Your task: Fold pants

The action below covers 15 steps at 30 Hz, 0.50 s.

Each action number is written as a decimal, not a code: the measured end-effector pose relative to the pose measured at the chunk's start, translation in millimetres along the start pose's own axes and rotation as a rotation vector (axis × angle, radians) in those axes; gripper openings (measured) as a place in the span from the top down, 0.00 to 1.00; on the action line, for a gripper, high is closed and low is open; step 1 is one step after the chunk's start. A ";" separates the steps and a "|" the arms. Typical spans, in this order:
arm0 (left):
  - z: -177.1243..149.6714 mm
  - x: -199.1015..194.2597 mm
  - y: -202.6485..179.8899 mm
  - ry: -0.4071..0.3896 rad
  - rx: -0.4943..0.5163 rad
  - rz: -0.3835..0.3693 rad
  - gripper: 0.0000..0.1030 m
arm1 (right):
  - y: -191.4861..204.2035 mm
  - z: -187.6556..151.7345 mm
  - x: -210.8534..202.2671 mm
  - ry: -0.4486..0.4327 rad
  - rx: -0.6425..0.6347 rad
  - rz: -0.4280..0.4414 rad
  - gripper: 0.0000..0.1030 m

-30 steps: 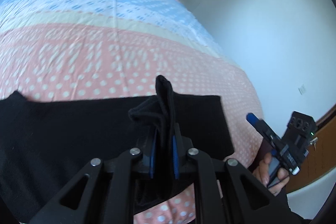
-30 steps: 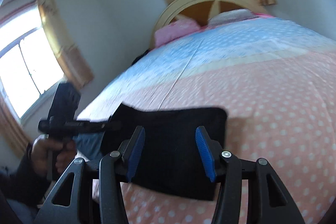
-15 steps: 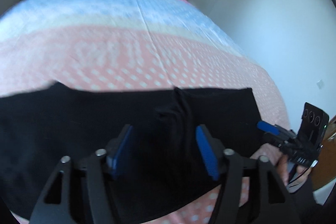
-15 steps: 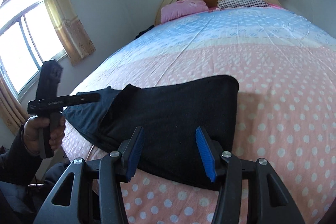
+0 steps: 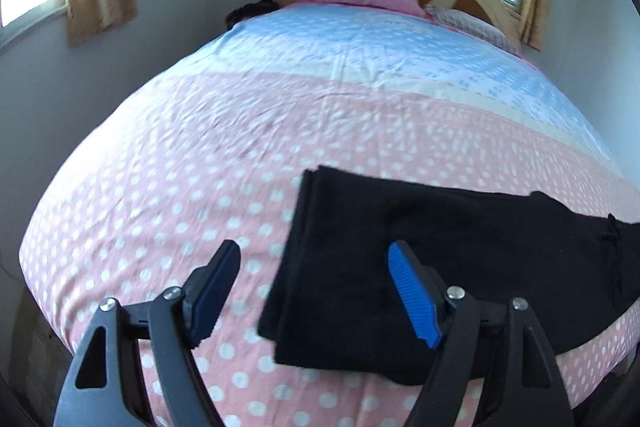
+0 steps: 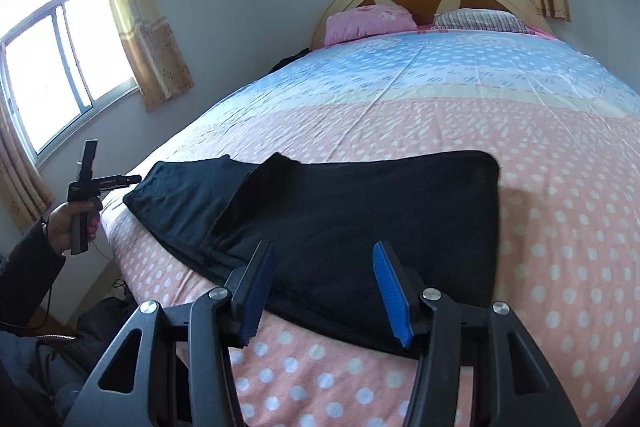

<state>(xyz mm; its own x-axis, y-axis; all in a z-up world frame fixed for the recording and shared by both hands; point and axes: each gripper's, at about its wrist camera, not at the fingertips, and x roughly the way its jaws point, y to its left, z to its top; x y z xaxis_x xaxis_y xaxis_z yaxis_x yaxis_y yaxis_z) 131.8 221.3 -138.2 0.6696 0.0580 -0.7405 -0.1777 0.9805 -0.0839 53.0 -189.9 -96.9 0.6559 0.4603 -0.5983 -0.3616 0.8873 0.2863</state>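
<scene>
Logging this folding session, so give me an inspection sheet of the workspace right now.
Surface: bed with dotted pink and blue cover, lightly creased.
Job's things: black pants lying folded near the bed's foot edge, one layer over another.
Clutter: pink pillow and striped pillow at the headboard; dark item by the bed's far left side.
Grippers: left gripper open, holding nothing; right gripper open, above the pants.
Cables: thin cable hanging below the left hand.
Surroundings: windows, yellow curtains, white walls.

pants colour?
Solid black pants, clearest in the right wrist view.
</scene>
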 end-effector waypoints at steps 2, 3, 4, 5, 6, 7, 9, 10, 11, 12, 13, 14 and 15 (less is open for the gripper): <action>-8.0 12.5 14.3 0.040 -0.054 -0.063 0.25 | 12.2 2.9 4.3 0.003 -0.021 0.015 0.49; -11.5 17.2 18.1 0.053 -0.078 -0.085 0.26 | 20.3 4.5 7.9 0.007 -0.038 0.026 0.49; -14.4 17.7 20.1 0.042 -0.097 -0.098 0.26 | 27.3 4.6 11.7 0.012 -0.052 0.035 0.49; -14.8 16.5 16.4 0.024 -0.094 -0.112 0.26 | 33.2 4.0 15.6 0.016 -0.063 0.043 0.49; -14.8 16.9 12.8 0.028 -0.079 -0.133 0.26 | 37.9 3.2 18.7 0.021 -0.071 0.049 0.49; -14.5 18.6 8.9 0.034 -0.068 -0.138 0.26 | 43.4 2.0 23.9 0.032 -0.081 0.056 0.49; -13.5 21.4 -1.6 0.044 -0.042 -0.143 0.30 | 49.6 -1.4 31.3 0.051 -0.093 0.062 0.49; -11.7 23.9 -6.1 0.052 -0.027 -0.133 0.30 | 51.2 -3.3 34.0 0.057 -0.096 0.063 0.49; -11.1 26.4 -9.1 0.057 -0.010 -0.116 0.30 | 52.5 -5.3 35.2 0.062 -0.095 0.064 0.49; -11.5 26.2 -8.2 0.058 -0.001 -0.113 0.30 | 53.2 -6.6 36.3 0.067 -0.095 0.065 0.49; -11.0 27.0 -7.5 0.059 -0.001 -0.118 0.30 | 52.8 -7.2 35.8 0.065 -0.094 0.063 0.49; -11.3 25.1 -2.1 0.059 -0.009 -0.127 0.32 | 51.7 -6.9 34.3 0.058 -0.089 0.060 0.49; -10.6 23.7 3.2 0.059 -0.028 -0.137 0.39 | 50.2 -7.0 32.7 0.052 -0.083 0.060 0.49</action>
<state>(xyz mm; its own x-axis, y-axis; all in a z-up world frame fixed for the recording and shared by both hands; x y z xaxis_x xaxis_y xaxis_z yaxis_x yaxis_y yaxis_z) 139.4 223.8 -163.1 0.6456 -0.0878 -0.7586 -0.1081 0.9729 -0.2046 51.8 -130.5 -107.3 0.5973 0.5081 -0.6205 -0.4539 0.8520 0.2608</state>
